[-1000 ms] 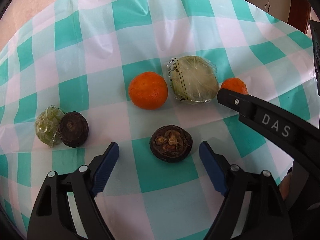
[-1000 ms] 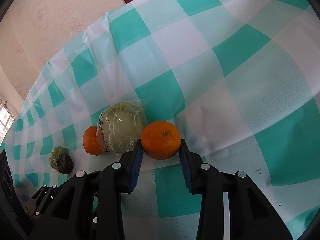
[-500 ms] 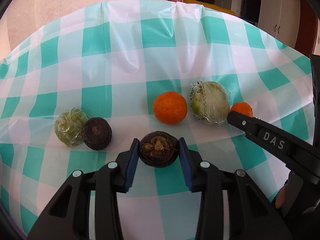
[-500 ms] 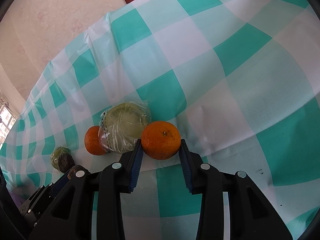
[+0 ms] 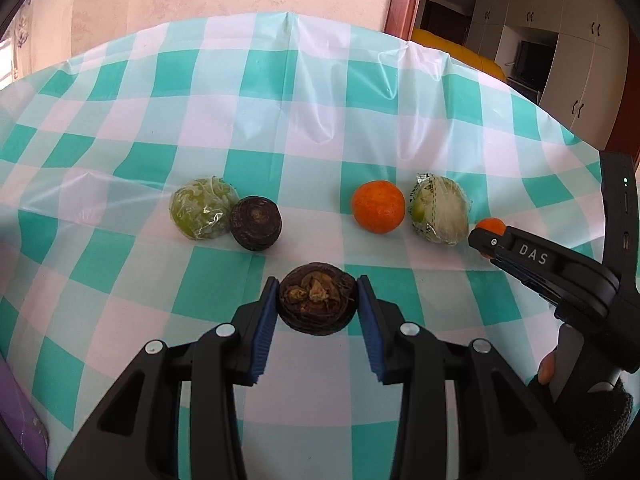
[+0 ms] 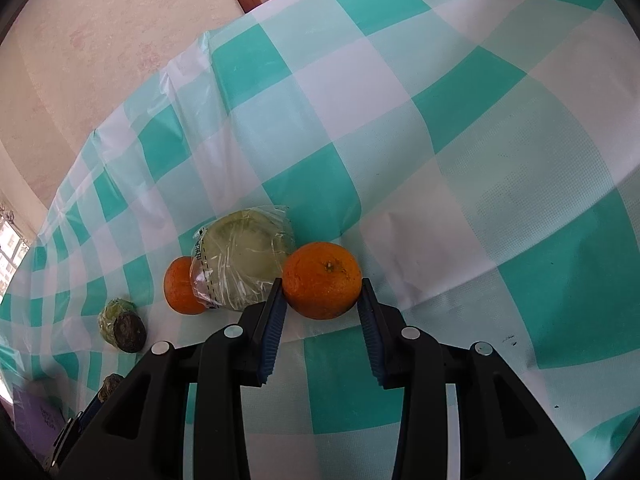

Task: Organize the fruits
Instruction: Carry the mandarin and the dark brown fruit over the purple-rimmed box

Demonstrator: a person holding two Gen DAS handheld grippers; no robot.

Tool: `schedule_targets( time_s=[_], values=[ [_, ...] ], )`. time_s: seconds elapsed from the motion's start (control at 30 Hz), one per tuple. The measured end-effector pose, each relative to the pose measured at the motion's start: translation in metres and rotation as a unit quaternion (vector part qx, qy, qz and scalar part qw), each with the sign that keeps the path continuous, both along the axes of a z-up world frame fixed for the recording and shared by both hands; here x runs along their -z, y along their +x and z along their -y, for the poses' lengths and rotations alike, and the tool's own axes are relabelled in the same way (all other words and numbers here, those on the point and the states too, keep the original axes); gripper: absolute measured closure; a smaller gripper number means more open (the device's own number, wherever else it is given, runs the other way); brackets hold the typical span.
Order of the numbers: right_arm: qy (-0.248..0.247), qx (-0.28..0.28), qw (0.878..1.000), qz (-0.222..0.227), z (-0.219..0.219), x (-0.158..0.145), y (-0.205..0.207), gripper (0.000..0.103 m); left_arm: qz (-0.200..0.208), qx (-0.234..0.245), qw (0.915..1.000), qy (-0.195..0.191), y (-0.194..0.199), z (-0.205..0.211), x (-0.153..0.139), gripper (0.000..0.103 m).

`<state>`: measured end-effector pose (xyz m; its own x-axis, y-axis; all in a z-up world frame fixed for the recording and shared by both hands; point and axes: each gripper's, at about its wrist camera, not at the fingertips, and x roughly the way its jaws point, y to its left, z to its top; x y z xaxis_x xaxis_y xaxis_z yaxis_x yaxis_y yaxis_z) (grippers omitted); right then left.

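My left gripper [image 5: 318, 294] is shut on a dark brown wrinkled fruit [image 5: 317, 303] and holds it above the checked tablecloth [image 5: 280, 120]. Beyond it lie a wrapped green fruit [image 5: 202, 208] touching a second dark fruit [image 5: 256, 223], an orange [image 5: 378, 207] and a larger wrapped pale green fruit [image 5: 440, 214]. My right gripper [image 6: 322, 294] is shut on another orange [image 6: 322, 280], right of the large wrapped fruit [image 6: 244, 258]. That gripper shows in the left wrist view at the right [image 5: 486, 242], with its orange [image 5: 491, 225] half hidden.
A second orange [image 6: 182, 286] sits behind the wrapped fruit in the right wrist view, with the small wrapped fruit [image 6: 114, 314] and dark fruit [image 6: 129, 333] further left. A purple object [image 6: 36, 420] lies at the table's near left. A wall and doorway stand behind the table.
My left gripper closed on the dark fruit and lifted it, pulling back from the table. The right gripper stayed shut on its orange, nearly still.
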<state>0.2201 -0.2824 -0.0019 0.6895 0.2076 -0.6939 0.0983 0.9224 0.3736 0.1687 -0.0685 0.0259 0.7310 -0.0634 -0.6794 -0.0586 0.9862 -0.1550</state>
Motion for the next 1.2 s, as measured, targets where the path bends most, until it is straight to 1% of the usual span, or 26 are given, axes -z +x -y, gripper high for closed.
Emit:
schedule_targets(
  time_s=[0.13,0.2,0.3,0.5,0.8,0.97,1.2],
  values=[
    [-0.008,0.001,1.000,-0.003,-0.005,-0.001,-0.011,0.066,-0.001,-0.027,0.9990,-0.035,-0.018,-0.019,0.001,0.064],
    [-0.011,0.004,1.000,0.005,-0.009,-0.003,-0.022,0.066,0.000,-0.039,0.9980,-0.049,-0.028,-0.029,0.002,0.064],
    [-0.020,-0.002,1.000,0.012,-0.020,-0.005,-0.039,0.066,0.000,-0.054,0.9969,-0.058,-0.043,-0.038,0.002,0.064],
    [-0.027,-0.022,0.999,0.005,-0.045,-0.005,-0.069,0.066,0.000,-0.071,0.9961,-0.053,-0.076,-0.050,0.002,0.064],
    [-0.029,-0.062,0.998,-0.004,-0.078,-0.002,-0.126,0.066,-0.008,-0.096,0.9932,-0.066,-0.124,-0.071,0.006,0.064],
    [-0.030,-0.087,0.996,-0.002,-0.092,-0.003,-0.156,0.066,-0.002,-0.097,0.9938,-0.054,-0.156,-0.075,0.006,0.064],
    [-0.037,-0.115,0.993,-0.002,-0.106,-0.003,-0.193,0.066,0.017,-0.088,0.9953,-0.036,-0.199,-0.077,0.002,0.064]
  ],
)
